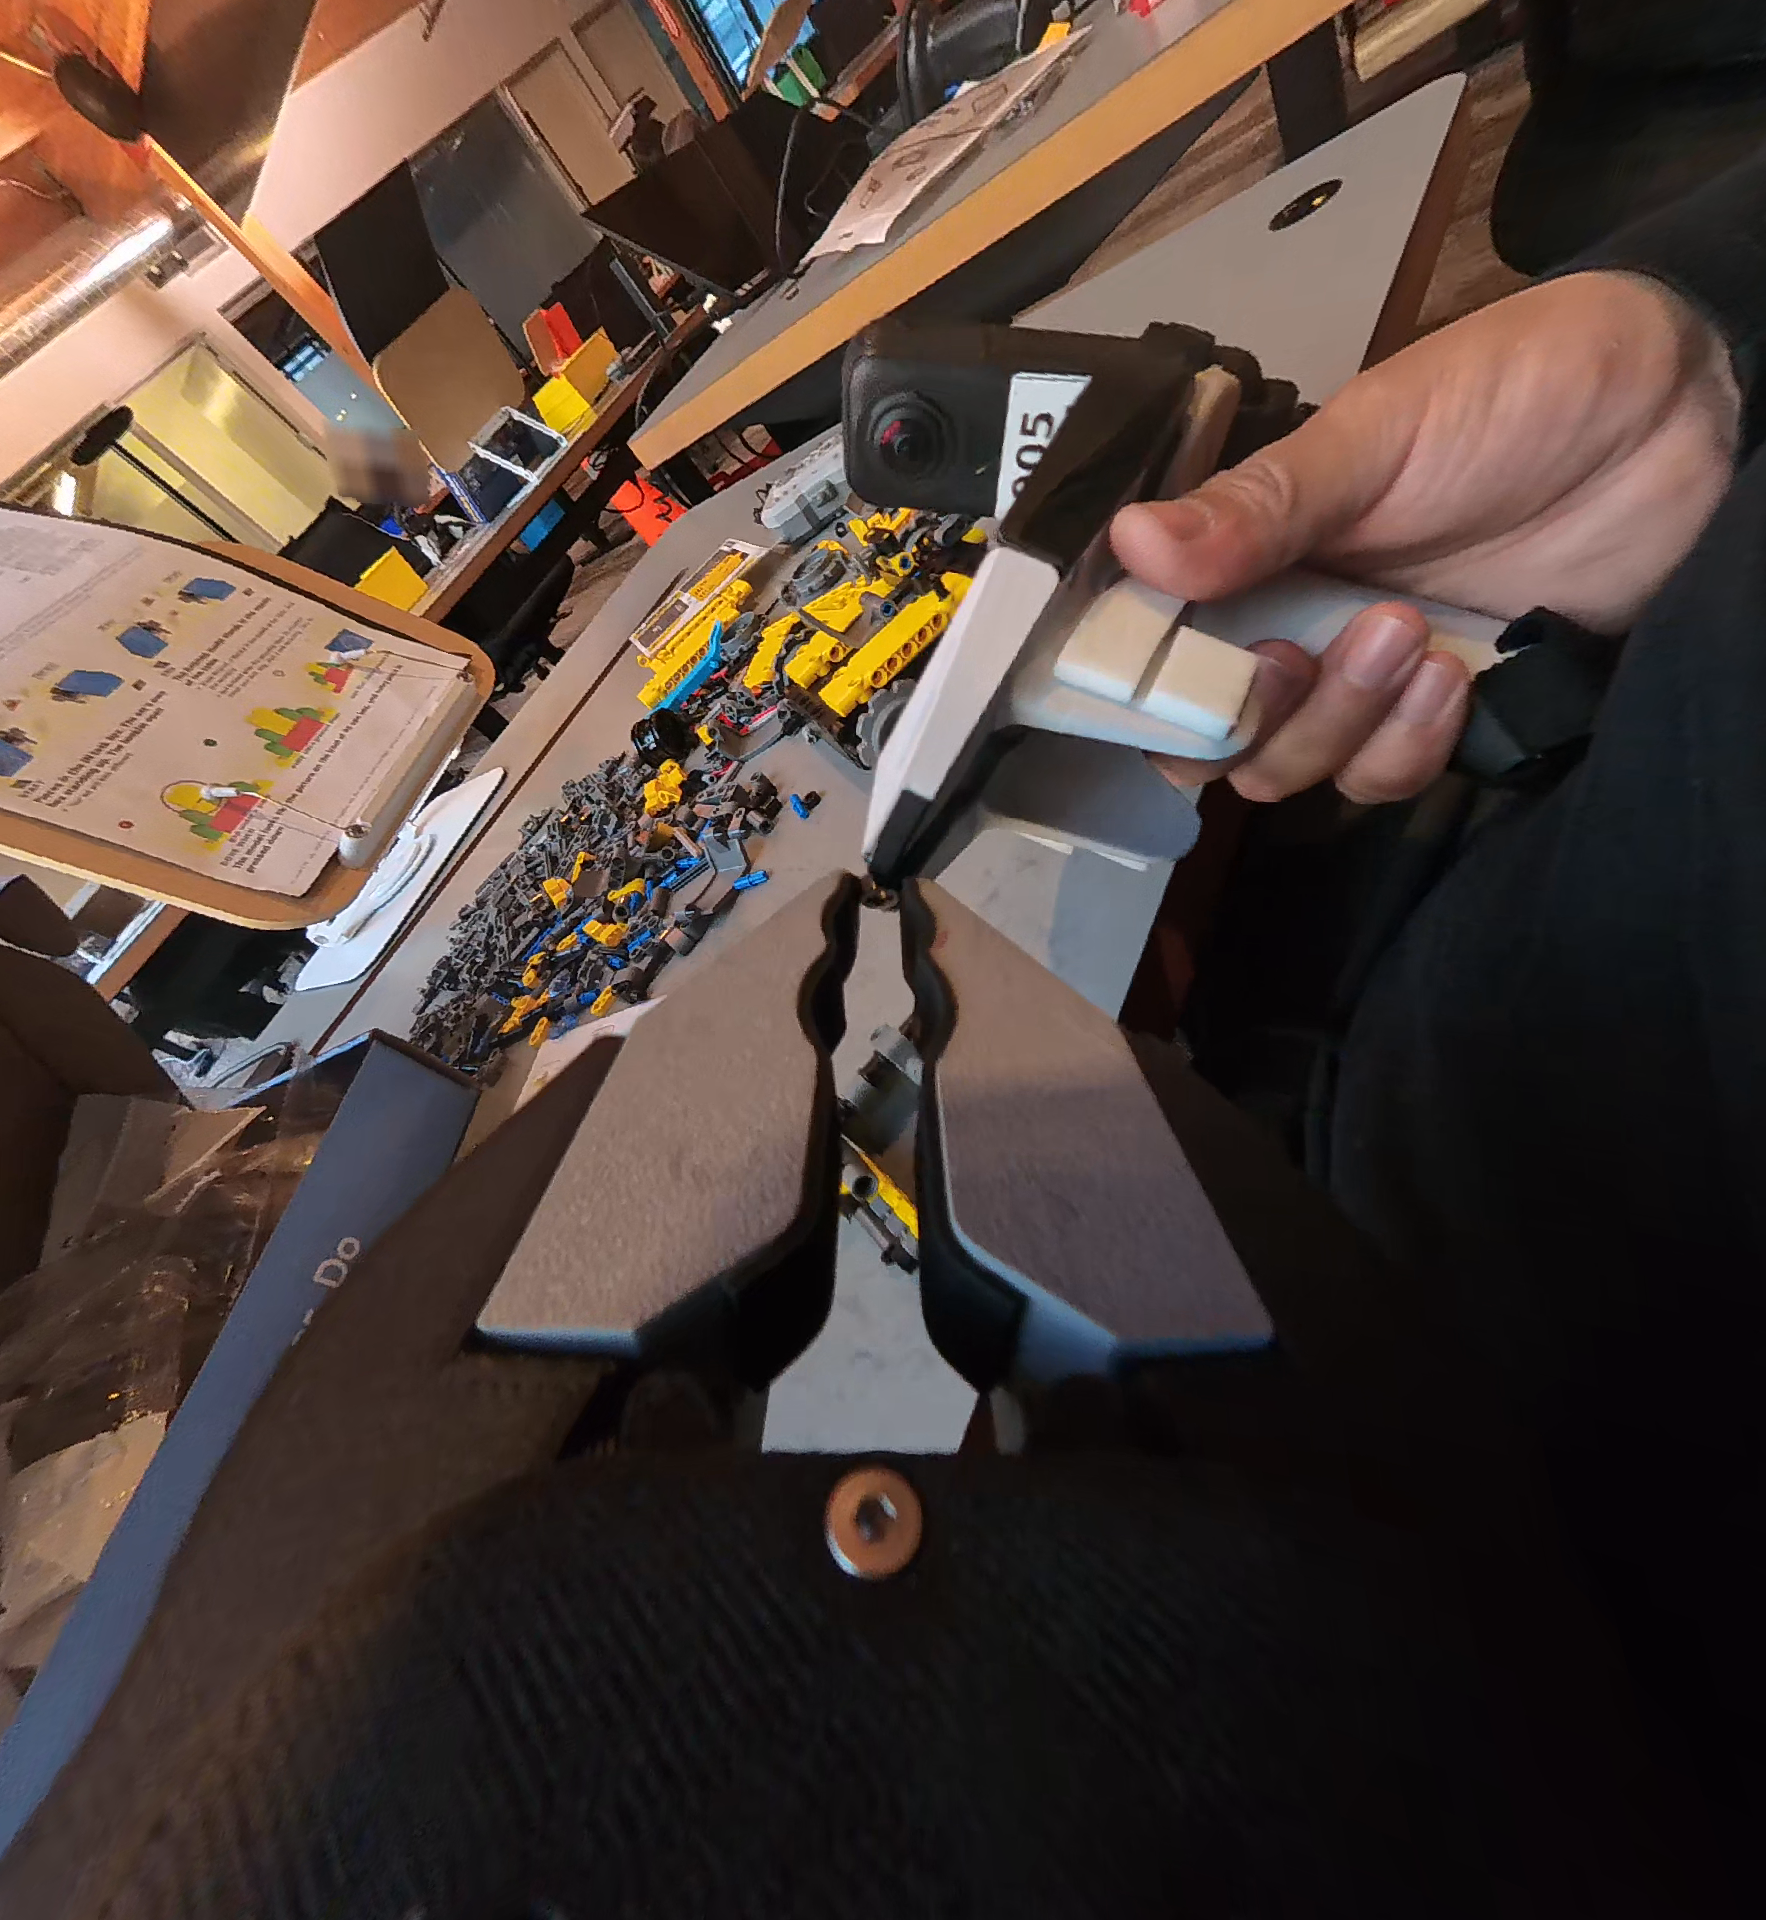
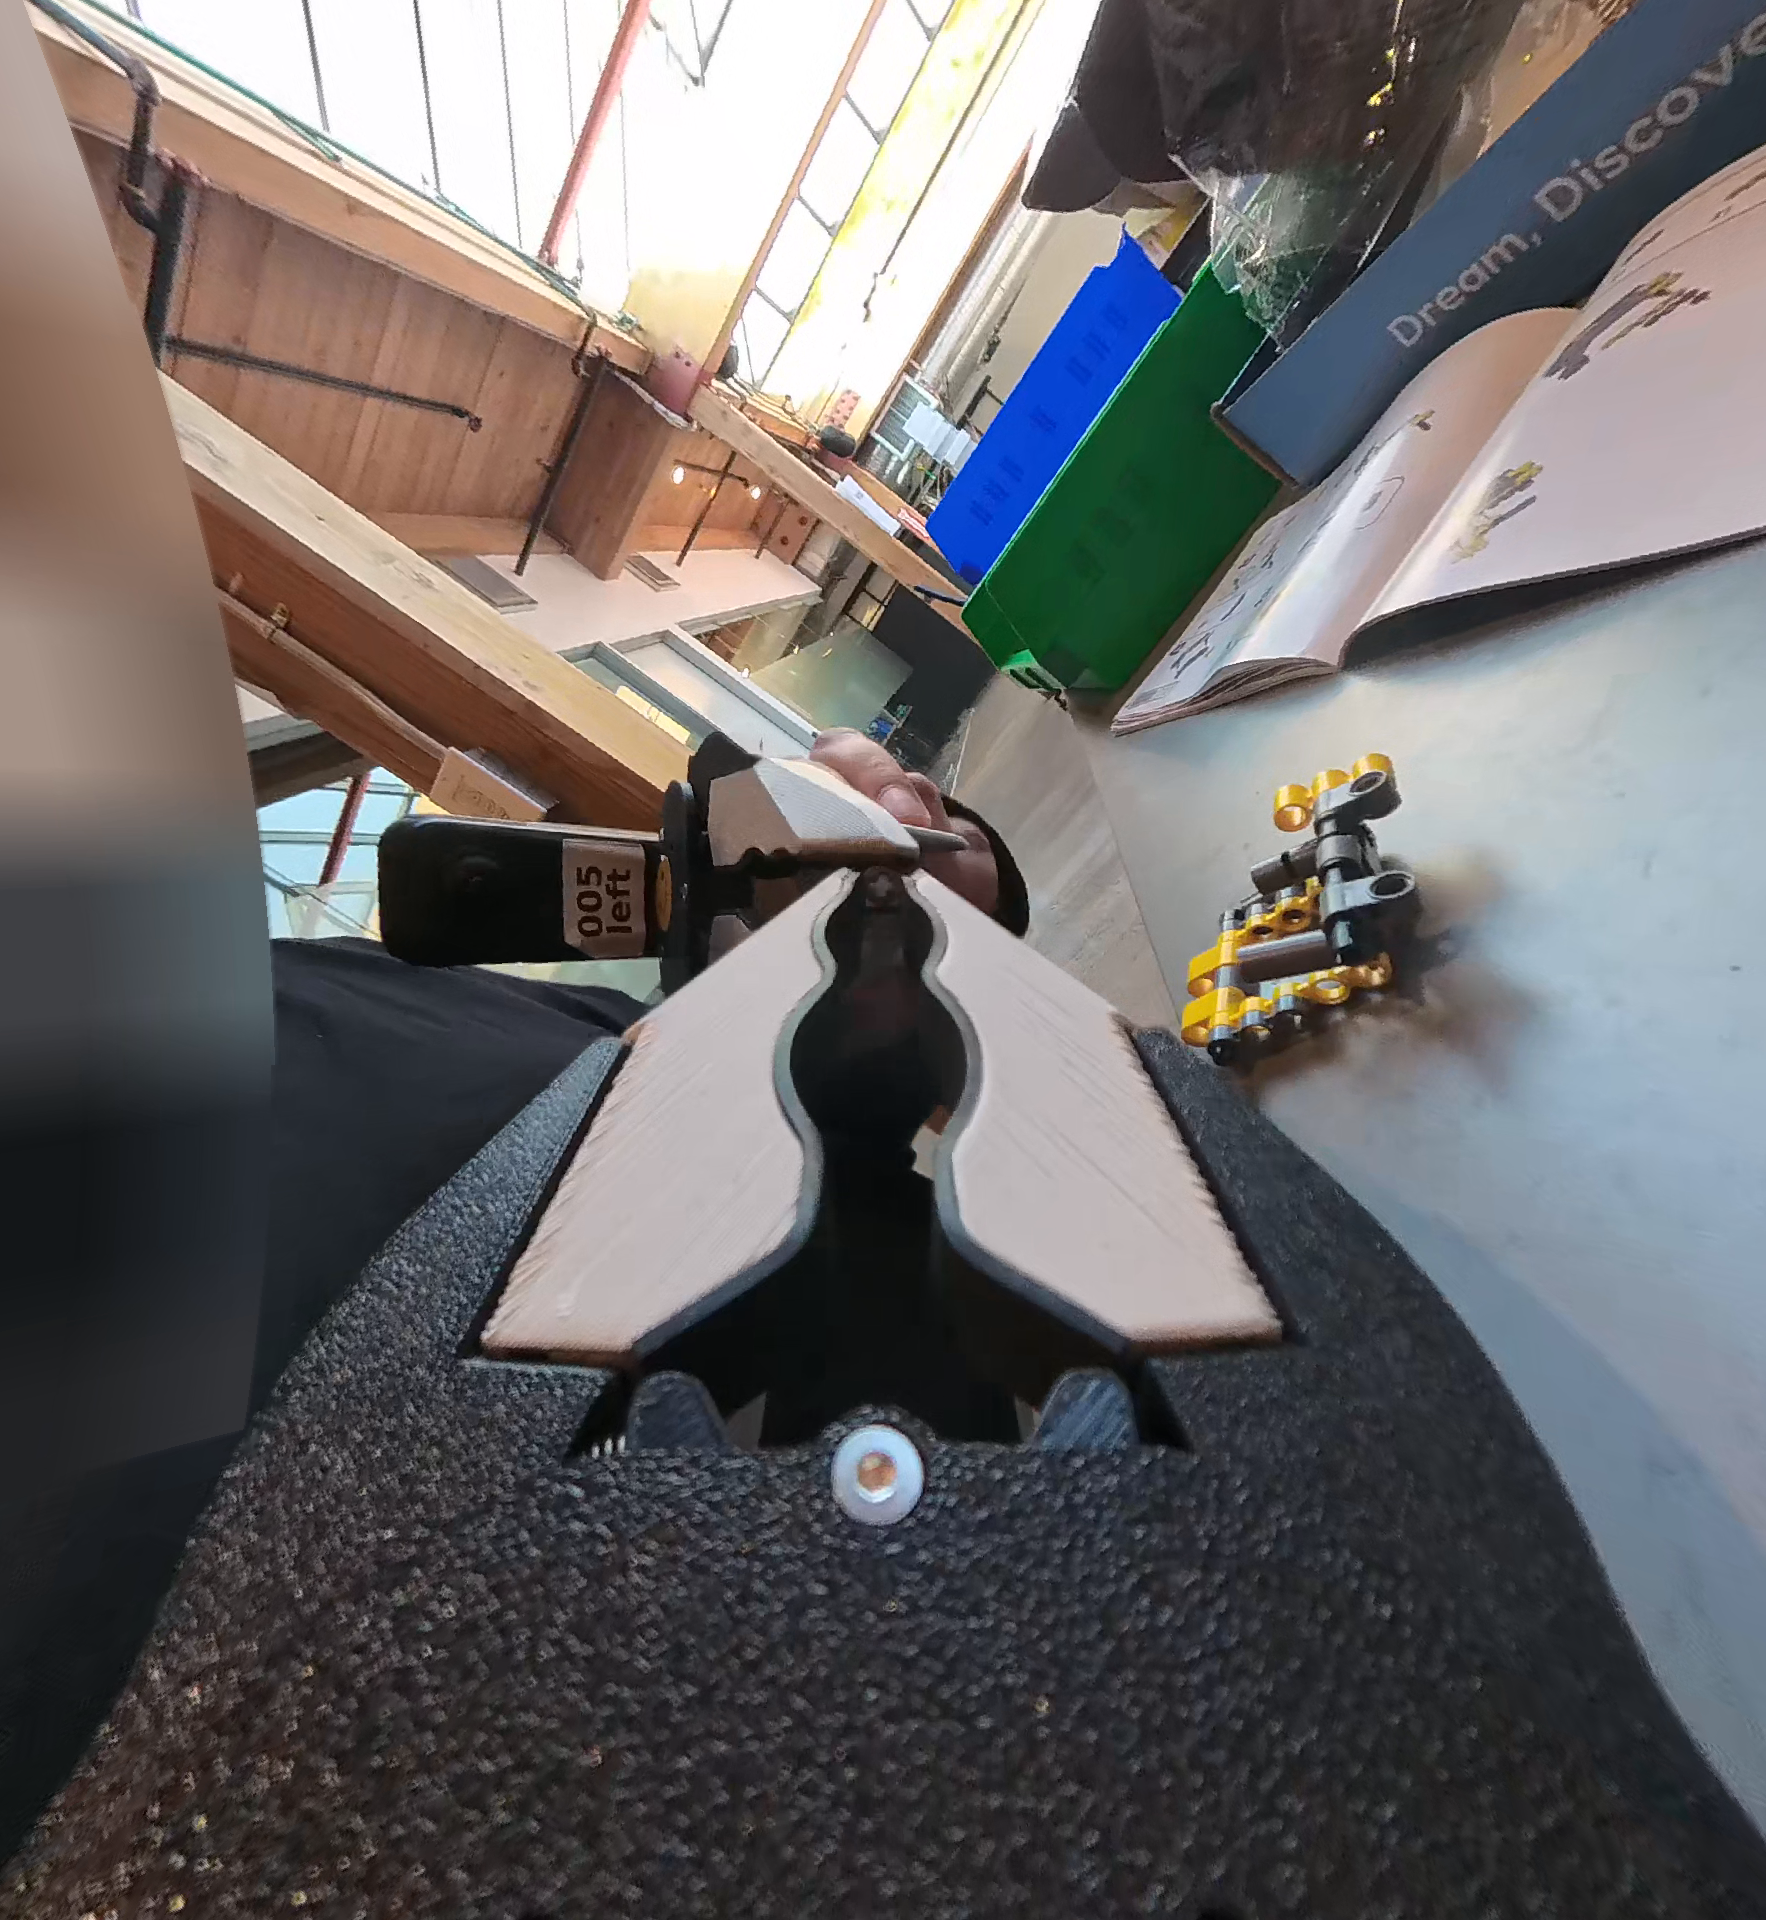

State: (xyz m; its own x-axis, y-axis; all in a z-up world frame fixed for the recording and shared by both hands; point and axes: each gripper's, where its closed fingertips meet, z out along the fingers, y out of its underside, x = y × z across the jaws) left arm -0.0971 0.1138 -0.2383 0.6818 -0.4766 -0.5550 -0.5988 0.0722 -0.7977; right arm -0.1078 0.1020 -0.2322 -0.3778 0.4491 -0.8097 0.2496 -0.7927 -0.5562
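Observation:
My left gripper (image 1: 879, 891) and my right gripper (image 2: 881, 883) meet tip to tip above the grey table (image 2: 1481, 1143). A small dark piece (image 1: 880, 896) sits between both pairs of tips, and it also shows in the right wrist view (image 2: 881, 900). Both grippers look shut on it. A hand (image 1: 1430, 499) holds the right gripper (image 1: 877, 862), which comes in from the upper right. The left gripper (image 2: 926, 847) shows side-on in the right wrist view. A small yellow and grey assembly (image 2: 1305, 925) lies on the table right of the tips and shows between my left fingers (image 1: 884, 1132).
A pile of small grey, yellow and blue parts (image 1: 598, 914) and a yellow part-built model (image 1: 837, 634) lie farther back. A board with a printed sheet (image 1: 183, 696) stands at the left. An open booklet (image 2: 1481, 468), a dark blue box (image 2: 1481, 260) and green and blue bins (image 2: 1118, 540) are at the right. My left and right fingertips are right by each other.

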